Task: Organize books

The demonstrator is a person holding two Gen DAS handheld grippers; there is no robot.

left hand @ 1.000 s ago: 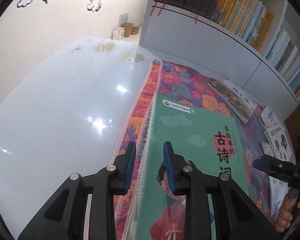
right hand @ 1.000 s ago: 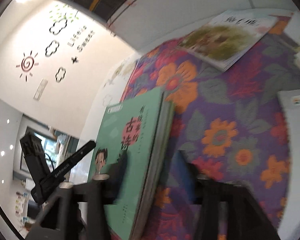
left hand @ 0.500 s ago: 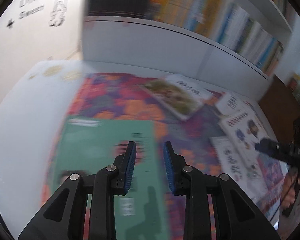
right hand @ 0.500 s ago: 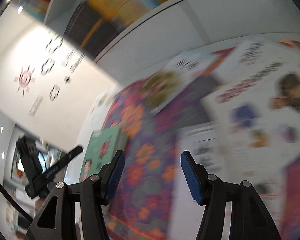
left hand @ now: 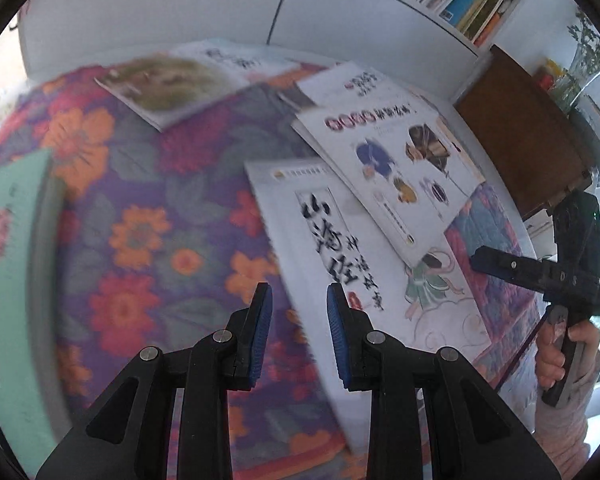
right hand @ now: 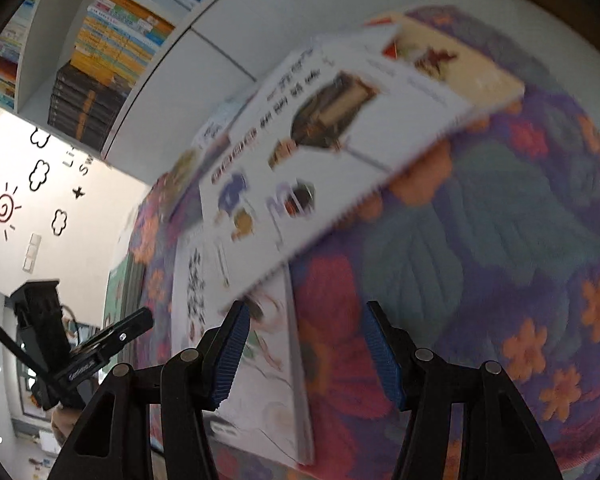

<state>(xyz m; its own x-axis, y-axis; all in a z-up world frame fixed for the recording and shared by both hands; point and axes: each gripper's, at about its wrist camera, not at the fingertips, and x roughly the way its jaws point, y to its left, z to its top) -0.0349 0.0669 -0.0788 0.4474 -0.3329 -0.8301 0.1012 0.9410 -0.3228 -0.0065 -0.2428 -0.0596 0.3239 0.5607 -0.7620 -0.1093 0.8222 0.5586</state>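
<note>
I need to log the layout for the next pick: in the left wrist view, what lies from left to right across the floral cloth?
Green book → bare floral cloth → white book with black brush lettering → white book with cartoon pictures → right gripper, held in a hand.

the rug [left hand: 148, 216] is purple with orange and red flowers and grey-green leaves. a mint-green book [left hand: 8, 280] lies at its left edge; the white book [left hand: 340, 248] bears black brush characters, and the picture book [left hand: 388, 160] is white with red lettering. each black claw carries blue ribbed pads [right hand: 232, 344].
</note>
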